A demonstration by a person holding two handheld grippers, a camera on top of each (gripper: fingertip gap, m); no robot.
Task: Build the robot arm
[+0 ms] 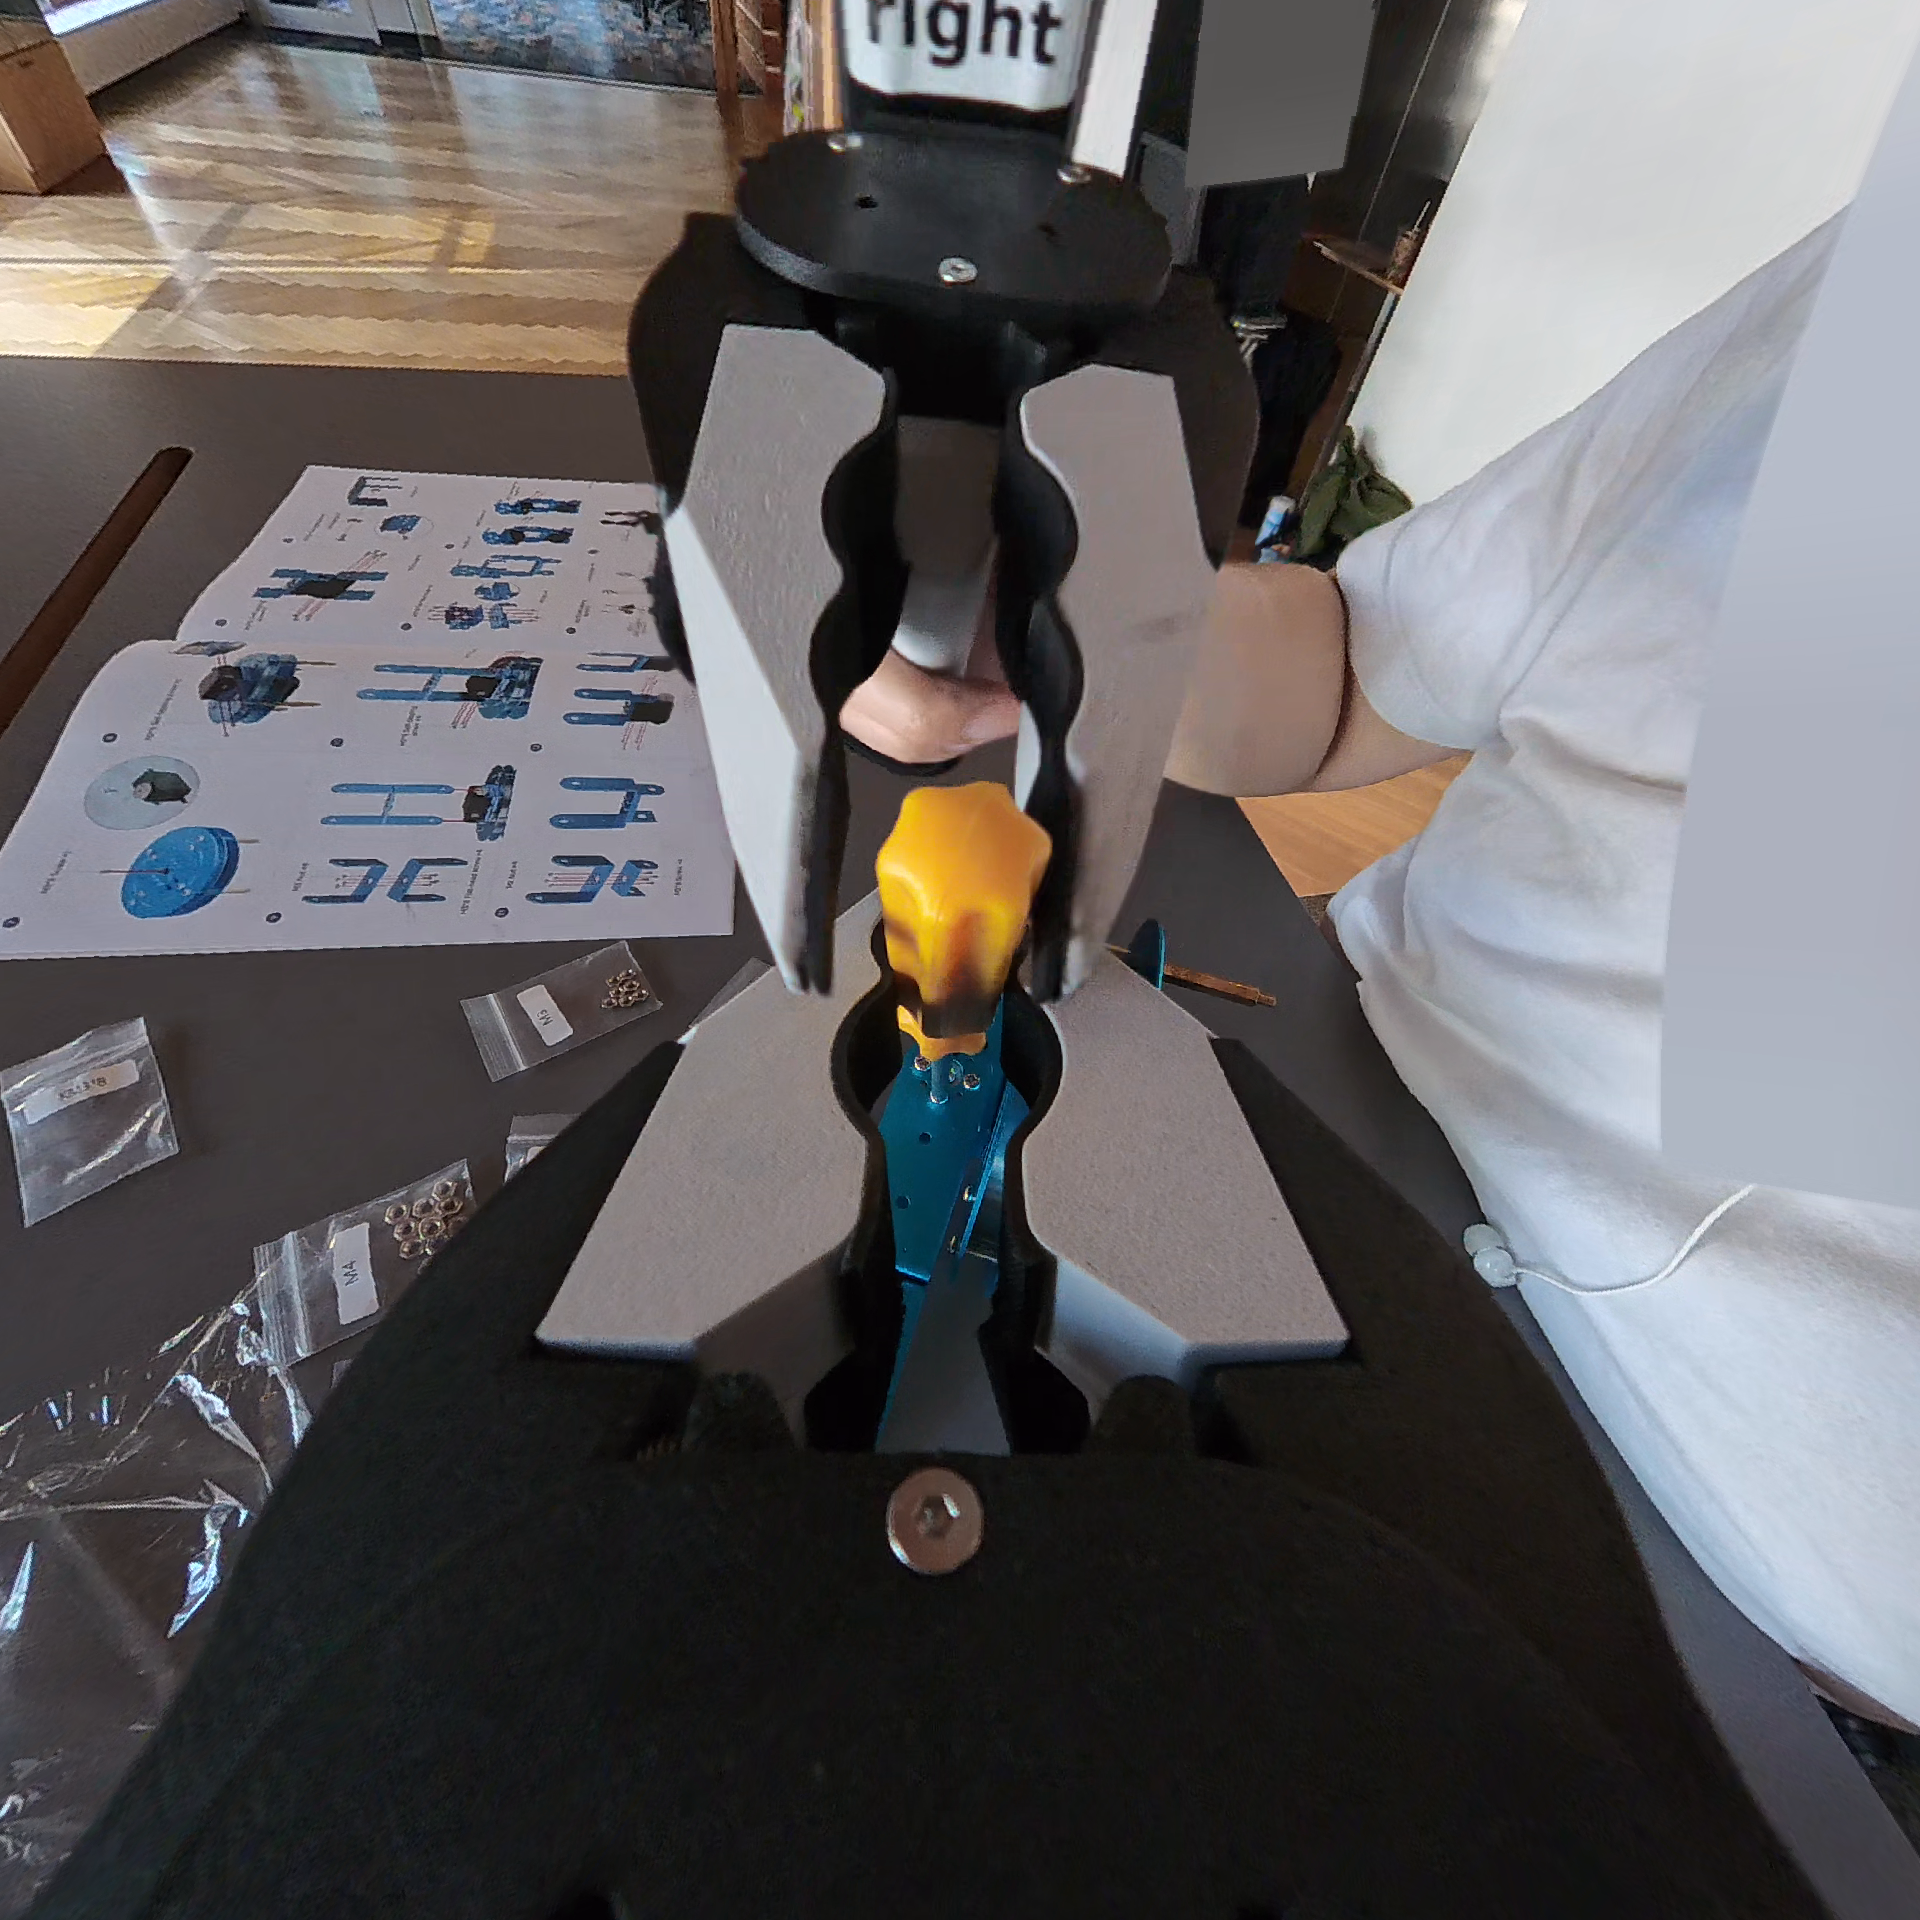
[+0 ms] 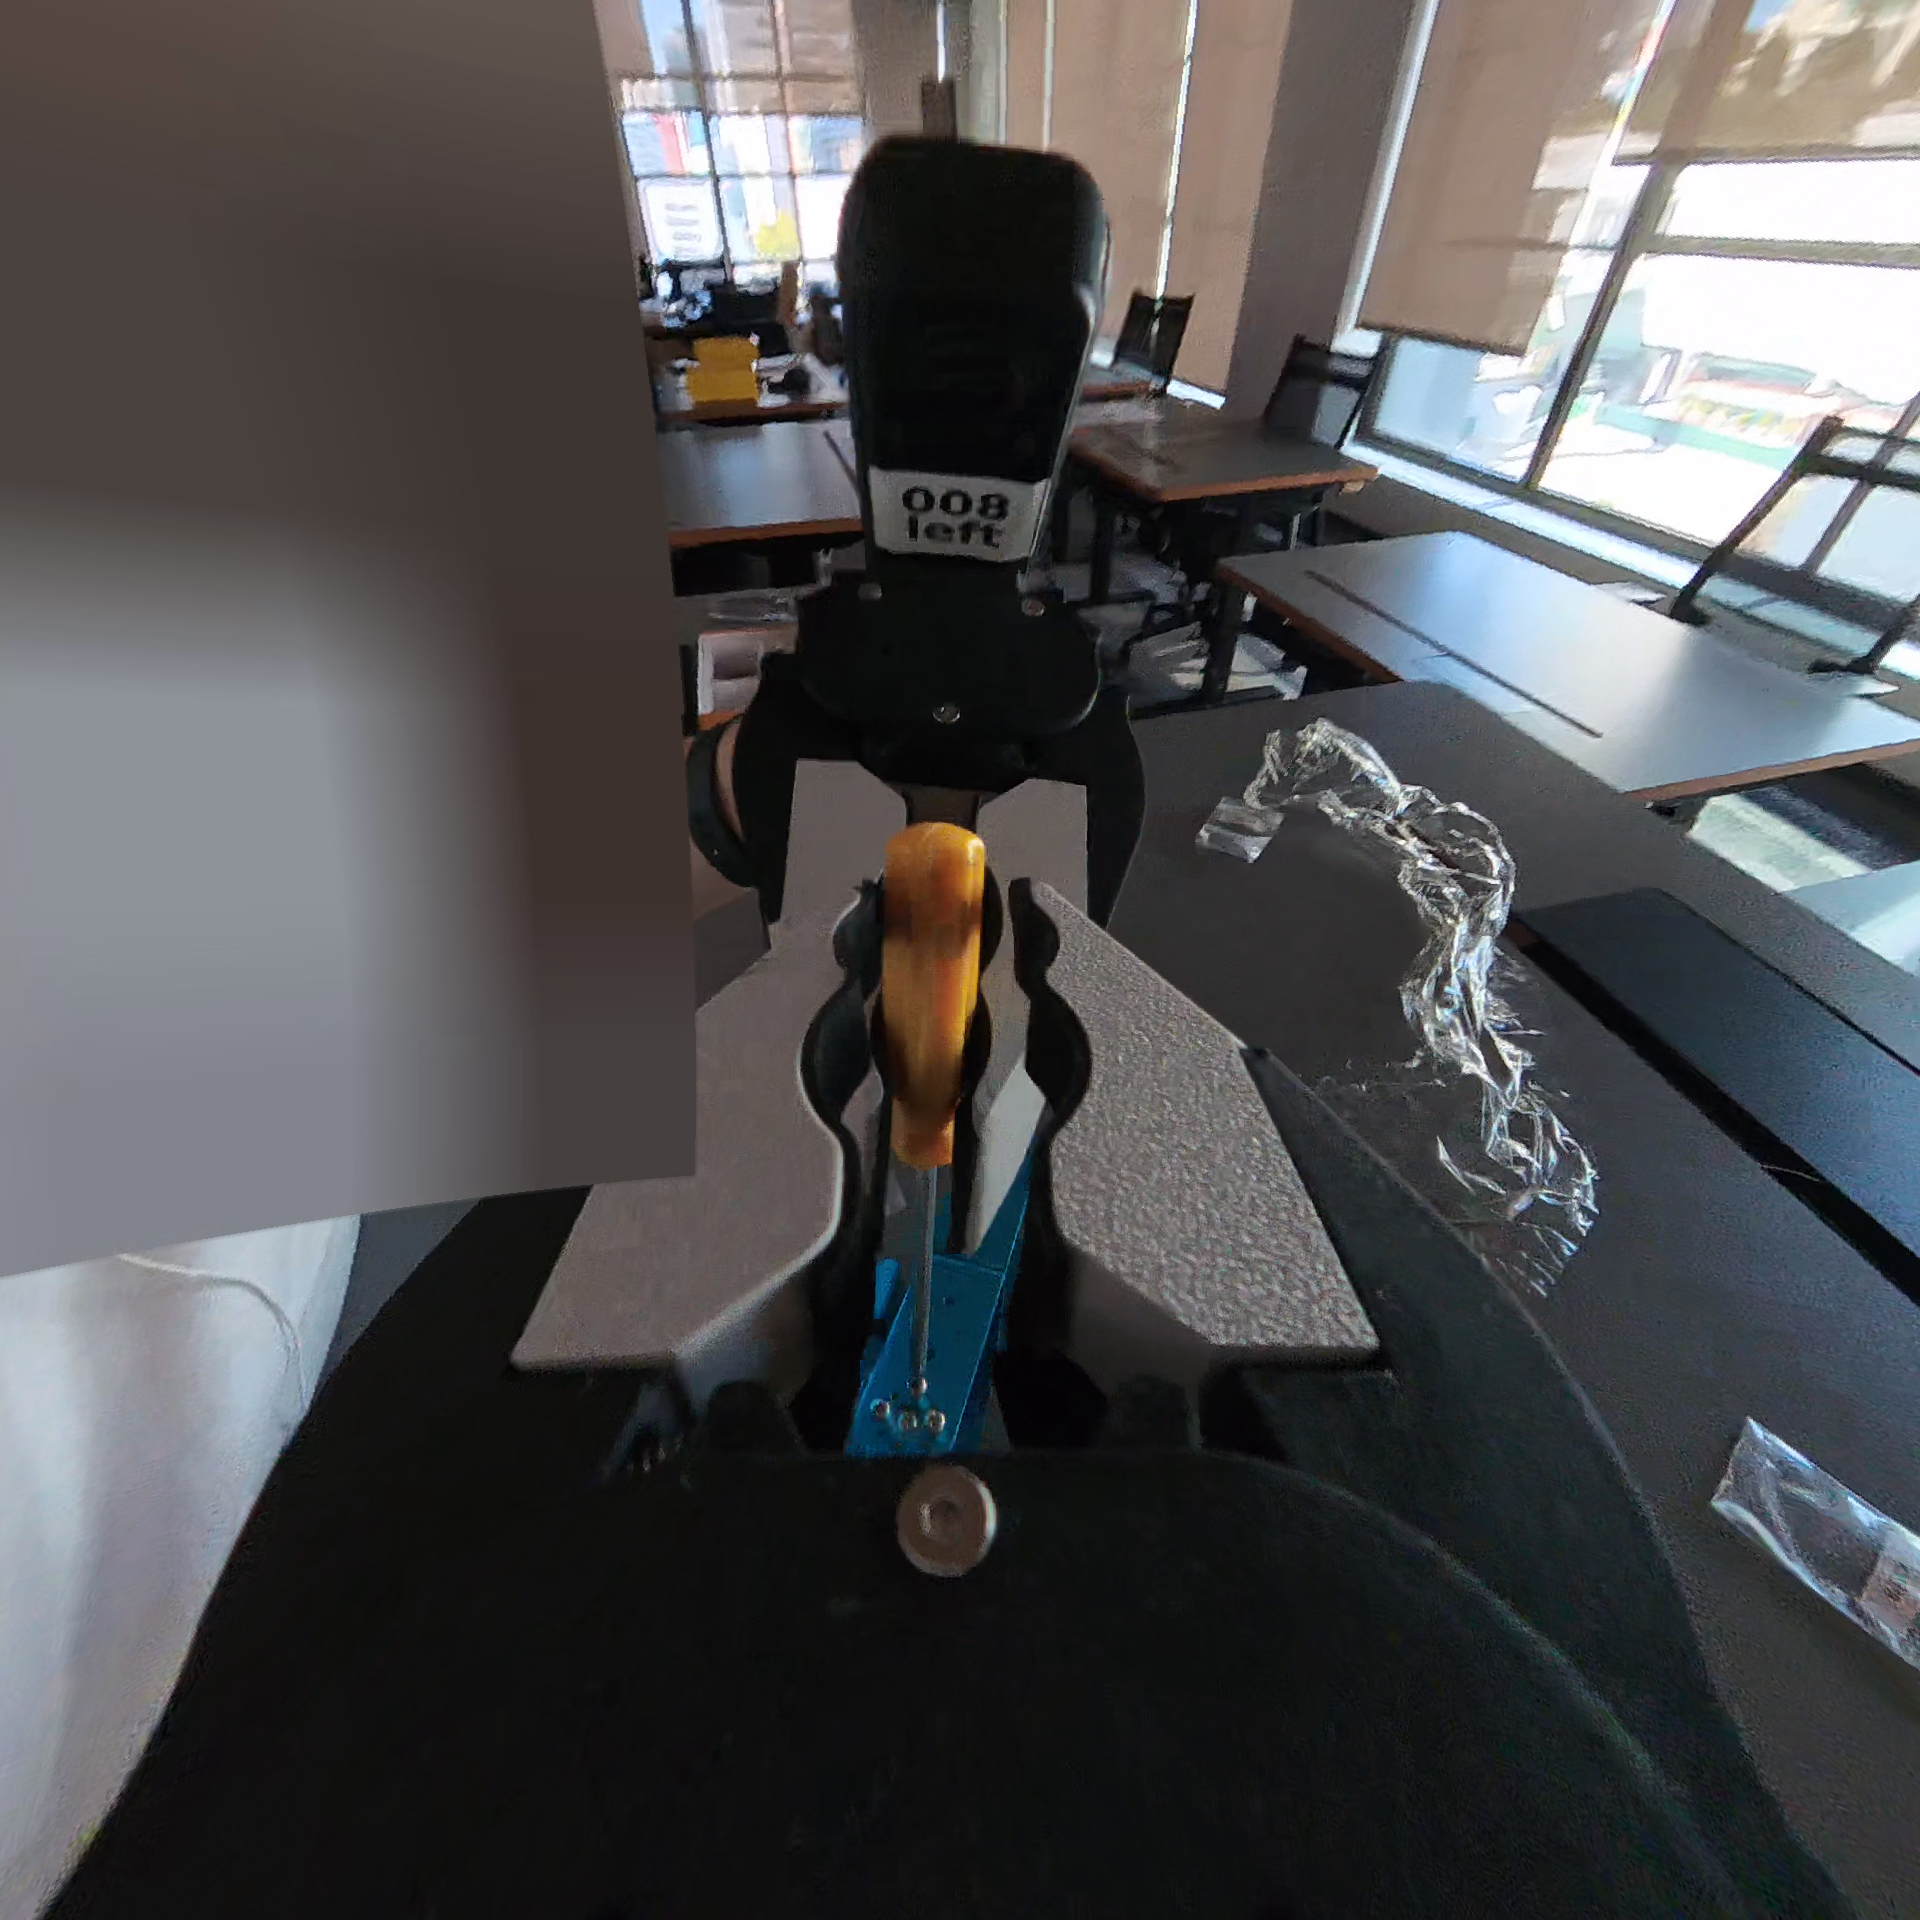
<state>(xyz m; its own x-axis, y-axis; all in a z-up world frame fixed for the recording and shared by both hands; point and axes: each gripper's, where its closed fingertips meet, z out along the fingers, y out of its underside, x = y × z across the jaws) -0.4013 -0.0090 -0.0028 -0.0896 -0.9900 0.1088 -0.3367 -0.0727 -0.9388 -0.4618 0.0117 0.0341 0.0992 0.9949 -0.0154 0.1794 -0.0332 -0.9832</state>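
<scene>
I'm clamping my left gripper point(image 1: 951, 1049) on the blue bracket point(image 1: 940, 1153); my right gripper point(image 2: 940, 914) is gripping the yellow-handled screwdriver point(image 2: 928, 987), its tip on the bracket's screws point(image 2: 910, 1415).

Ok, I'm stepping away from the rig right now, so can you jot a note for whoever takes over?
Left gripper: shut on the blue bracket.
Right gripper: shut on the yellow-handled screwdriver, its tip at the small screws on the bracket.
On the table: instruction sheets, small bags of nuts, crumpled clear wrap.
Whether the screws are tight cannot be told.
</scene>
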